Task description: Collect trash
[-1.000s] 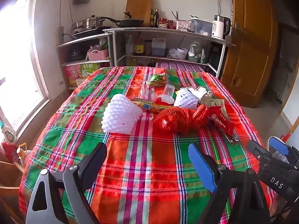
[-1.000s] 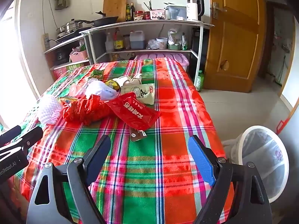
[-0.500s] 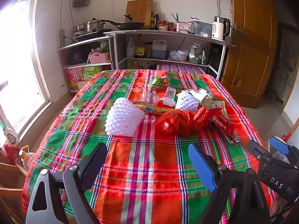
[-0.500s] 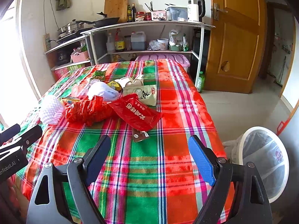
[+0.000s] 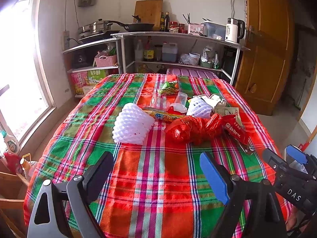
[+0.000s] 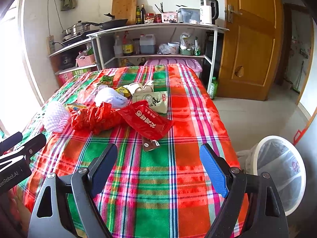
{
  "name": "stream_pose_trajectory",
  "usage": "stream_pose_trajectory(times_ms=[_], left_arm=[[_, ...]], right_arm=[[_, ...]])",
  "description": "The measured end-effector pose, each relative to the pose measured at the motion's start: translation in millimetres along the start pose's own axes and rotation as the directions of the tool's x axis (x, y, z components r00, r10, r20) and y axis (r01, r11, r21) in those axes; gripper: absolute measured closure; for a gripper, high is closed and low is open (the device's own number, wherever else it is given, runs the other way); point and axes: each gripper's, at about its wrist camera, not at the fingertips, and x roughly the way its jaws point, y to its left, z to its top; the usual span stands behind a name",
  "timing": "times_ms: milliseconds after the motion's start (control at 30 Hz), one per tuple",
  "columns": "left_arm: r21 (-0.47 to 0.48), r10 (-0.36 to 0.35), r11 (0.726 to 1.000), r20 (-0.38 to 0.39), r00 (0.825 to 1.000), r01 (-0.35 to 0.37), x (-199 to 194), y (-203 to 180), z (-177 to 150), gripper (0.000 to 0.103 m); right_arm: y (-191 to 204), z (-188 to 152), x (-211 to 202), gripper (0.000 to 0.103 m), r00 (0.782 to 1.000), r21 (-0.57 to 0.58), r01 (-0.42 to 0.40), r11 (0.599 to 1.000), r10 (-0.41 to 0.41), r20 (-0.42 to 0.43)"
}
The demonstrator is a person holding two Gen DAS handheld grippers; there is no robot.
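Note:
Trash lies in a heap mid-table on the plaid cloth (image 5: 154,178): a white foam fruit net (image 5: 131,127), a crumpled red plastic bag (image 5: 188,129), a red snack wrapper (image 6: 145,120), a beige wrapper (image 6: 152,102), a small brown sachet (image 6: 150,144), a second foam net (image 5: 199,107), clear cups (image 5: 181,99) and a green wrapper (image 5: 167,87). My left gripper (image 5: 156,170) is open and empty, near the table's front edge. My right gripper (image 6: 158,164) is open and empty, short of the sachet. A white bin (image 6: 277,170) with a clear liner stands on the floor at the right.
A metal shelf unit (image 5: 178,39) with pans, bottles and a kettle stands behind the table. A wooden door (image 6: 251,39) is at the right, a bright window (image 5: 17,69) at the left. Bottles (image 5: 11,144) and a wooden frame sit at the lower left.
Both grippers have drawn back and risen slightly, so the table looks a little farther off. Nothing on the table has moved. Both stay open.

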Motion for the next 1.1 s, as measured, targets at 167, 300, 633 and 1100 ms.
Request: stream_pose_trajectory(times_ms=[167,300,633,1100], left_arm=[[-0.001,0.001,1.000,-0.002,1.000,-0.001,0.6,-0.1,0.4,0.014],[0.001,0.005,1.000,-0.002,1.000,-0.005,0.2,-0.9,0.5,0.014],[0.002,0.006,1.000,-0.001,1.000,-0.006,-0.6,-2.4,0.1,0.014],[0.001,0.005,1.000,-0.004,1.000,-0.005,-1.1,-2.3,-0.3,0.014]], right_arm=[[1.1,-0.2,-0.6,0.018,1.000,-0.003,-0.001,1.000,0.001,0.000],[1.2,-0.4,-1.5,0.018,1.000,-0.004,-0.001,1.000,0.001,0.000],[0.3,-1.0,-2.3,0.018,1.000,-0.005,-0.001,1.000,0.001,0.004],[2.3,-0.7,-3.4,0.018,1.000,-0.009,0.002,1.000,-0.002,0.004]])
